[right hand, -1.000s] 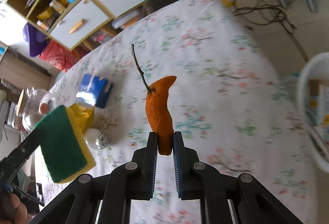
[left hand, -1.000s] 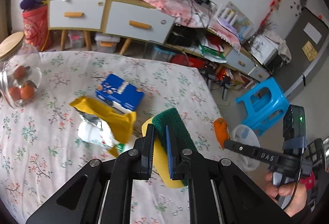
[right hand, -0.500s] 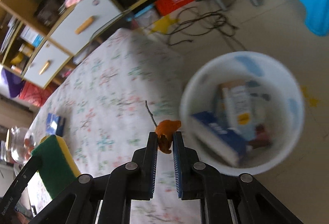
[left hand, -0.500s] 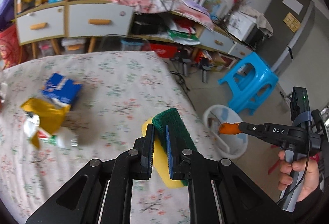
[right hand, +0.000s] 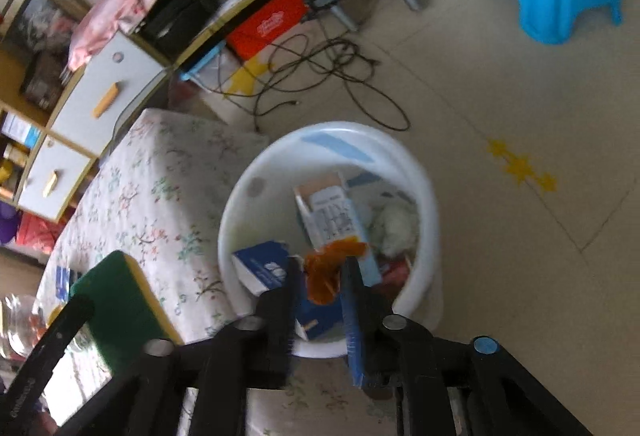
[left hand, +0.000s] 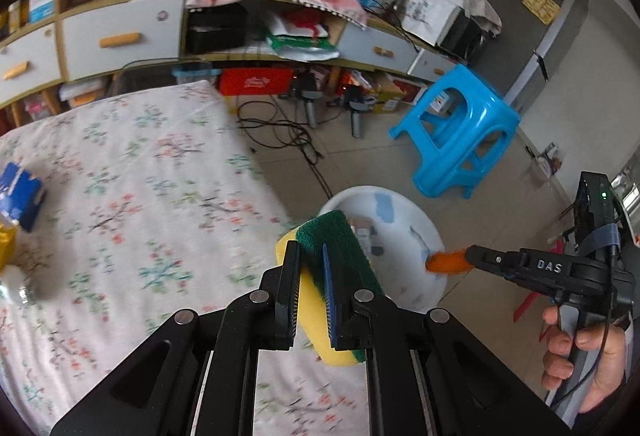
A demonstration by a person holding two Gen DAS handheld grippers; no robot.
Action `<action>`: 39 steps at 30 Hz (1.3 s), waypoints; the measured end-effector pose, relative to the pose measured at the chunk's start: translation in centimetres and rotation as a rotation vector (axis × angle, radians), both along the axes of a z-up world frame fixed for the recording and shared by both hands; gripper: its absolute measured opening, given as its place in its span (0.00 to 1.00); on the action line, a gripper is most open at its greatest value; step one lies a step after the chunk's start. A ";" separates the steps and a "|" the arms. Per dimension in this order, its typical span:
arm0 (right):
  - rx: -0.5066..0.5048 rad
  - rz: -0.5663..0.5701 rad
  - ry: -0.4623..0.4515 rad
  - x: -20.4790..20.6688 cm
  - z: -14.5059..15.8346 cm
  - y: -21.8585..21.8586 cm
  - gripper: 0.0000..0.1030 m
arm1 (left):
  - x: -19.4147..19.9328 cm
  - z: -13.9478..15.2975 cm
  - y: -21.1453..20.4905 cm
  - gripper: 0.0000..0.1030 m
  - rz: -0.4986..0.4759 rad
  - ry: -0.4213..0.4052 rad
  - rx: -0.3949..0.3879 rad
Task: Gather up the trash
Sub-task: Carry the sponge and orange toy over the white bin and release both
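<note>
Left gripper, beside white bin — clamped on green-and-yellow sponge. Right gripper, above bin — jaws parted somewhat, orange peel between them; whether still pinched, cannot tell. Cartons inside bin.

Soft, even daylight filled the room, without hard shadows or glare. Both fisheye views bent strongly at their dark, rounded edges. The right wrist view was smeared by motion blur, the white bin and orange peel soft; the left was sharper.
</note>
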State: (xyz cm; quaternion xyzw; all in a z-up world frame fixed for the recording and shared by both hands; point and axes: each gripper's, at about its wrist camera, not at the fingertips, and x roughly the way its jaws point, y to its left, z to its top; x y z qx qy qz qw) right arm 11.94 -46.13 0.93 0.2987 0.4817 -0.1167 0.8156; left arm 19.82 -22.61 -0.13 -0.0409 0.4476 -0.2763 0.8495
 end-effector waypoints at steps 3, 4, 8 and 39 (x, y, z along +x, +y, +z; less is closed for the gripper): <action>-0.009 -0.033 -0.011 -1.1 0.3 -1.3 0.49 | 0.2 -0.2 -1.9 0.11 -0.007 0.003 -0.006; -0.015 -0.038 -0.012 -1.3 0.4 -1.5 0.49 | 0.3 -0.3 -2.6 0.11 -0.010 0.003 -0.008; -0.015 -0.067 -0.015 -2.5 0.6 -2.8 0.49 | 0.4 -0.6 -4.7 0.11 -0.016 0.005 -0.007; -0.111 0.018 -0.050 -0.9 3.3 3.3 0.72 | -0.8 -1.1 5.3 0.91 0.173 0.032 0.188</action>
